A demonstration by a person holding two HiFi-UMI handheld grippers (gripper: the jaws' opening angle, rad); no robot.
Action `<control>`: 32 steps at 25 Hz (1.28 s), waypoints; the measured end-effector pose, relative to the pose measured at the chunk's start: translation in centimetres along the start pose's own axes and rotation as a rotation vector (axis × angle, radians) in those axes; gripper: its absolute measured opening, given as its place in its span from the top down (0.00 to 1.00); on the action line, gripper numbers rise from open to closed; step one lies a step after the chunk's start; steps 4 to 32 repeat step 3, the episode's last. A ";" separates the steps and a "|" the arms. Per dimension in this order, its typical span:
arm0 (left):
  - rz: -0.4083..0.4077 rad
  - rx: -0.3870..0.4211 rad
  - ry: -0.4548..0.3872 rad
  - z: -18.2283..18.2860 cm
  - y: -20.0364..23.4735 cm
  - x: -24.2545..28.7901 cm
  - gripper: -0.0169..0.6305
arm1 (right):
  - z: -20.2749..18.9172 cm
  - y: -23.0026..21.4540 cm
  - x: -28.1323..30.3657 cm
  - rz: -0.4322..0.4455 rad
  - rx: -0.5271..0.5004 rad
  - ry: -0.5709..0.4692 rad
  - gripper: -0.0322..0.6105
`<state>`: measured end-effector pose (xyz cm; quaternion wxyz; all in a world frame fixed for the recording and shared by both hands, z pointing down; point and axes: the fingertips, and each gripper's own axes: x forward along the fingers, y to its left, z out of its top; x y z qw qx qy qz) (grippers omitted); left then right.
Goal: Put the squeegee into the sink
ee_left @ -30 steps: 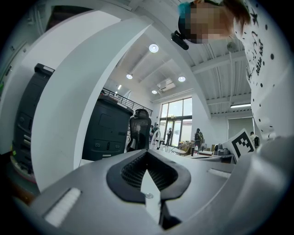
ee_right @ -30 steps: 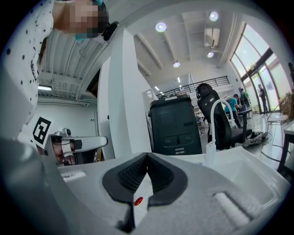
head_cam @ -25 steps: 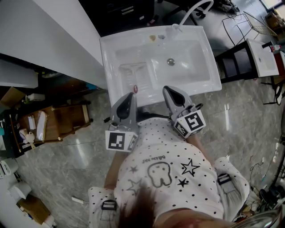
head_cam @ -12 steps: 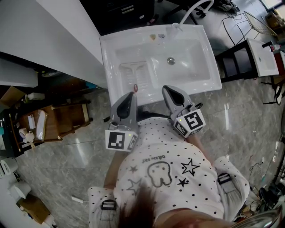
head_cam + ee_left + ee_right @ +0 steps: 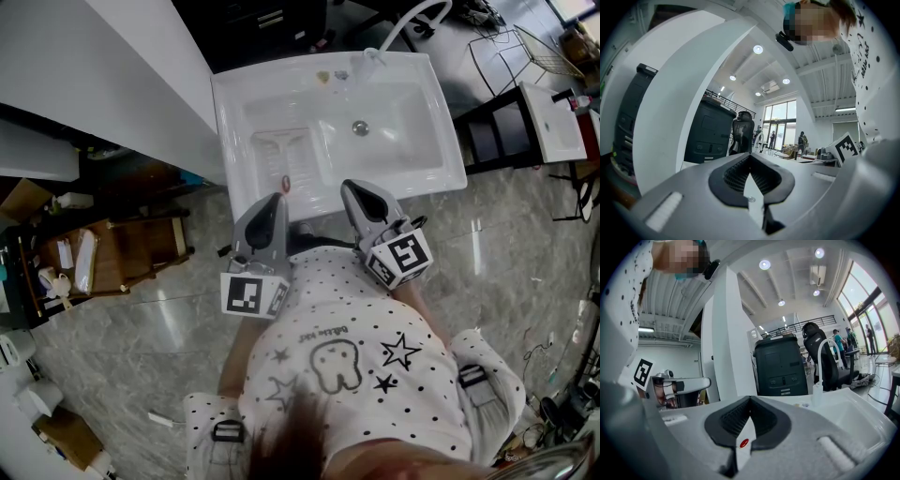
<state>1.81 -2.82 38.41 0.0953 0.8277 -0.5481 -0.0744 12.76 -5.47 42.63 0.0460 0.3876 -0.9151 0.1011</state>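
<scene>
Just beyond the left hand-held gripper (closed, empty, like the right) lies the squeegee.

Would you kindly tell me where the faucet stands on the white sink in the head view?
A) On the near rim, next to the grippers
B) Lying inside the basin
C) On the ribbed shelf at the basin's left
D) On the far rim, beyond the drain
D: in the head view the faucet rises from the far rim of the sink, beyond the drain, on the side away from the person.
</scene>
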 end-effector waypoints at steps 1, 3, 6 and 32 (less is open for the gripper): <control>0.001 -0.001 -0.001 0.0 0.0 0.0 0.97 | 0.0 0.0 0.0 0.000 0.001 0.001 0.95; 0.002 -0.003 -0.002 0.0 0.0 0.1 0.97 | -0.1 -0.1 0.0 0.001 0.001 0.002 0.95; 0.002 -0.003 -0.002 0.0 0.0 0.1 0.97 | -0.1 -0.1 0.0 0.001 0.001 0.002 0.95; 0.002 -0.003 -0.002 0.0 0.0 0.1 0.97 | -0.1 -0.1 0.0 0.001 0.001 0.002 0.95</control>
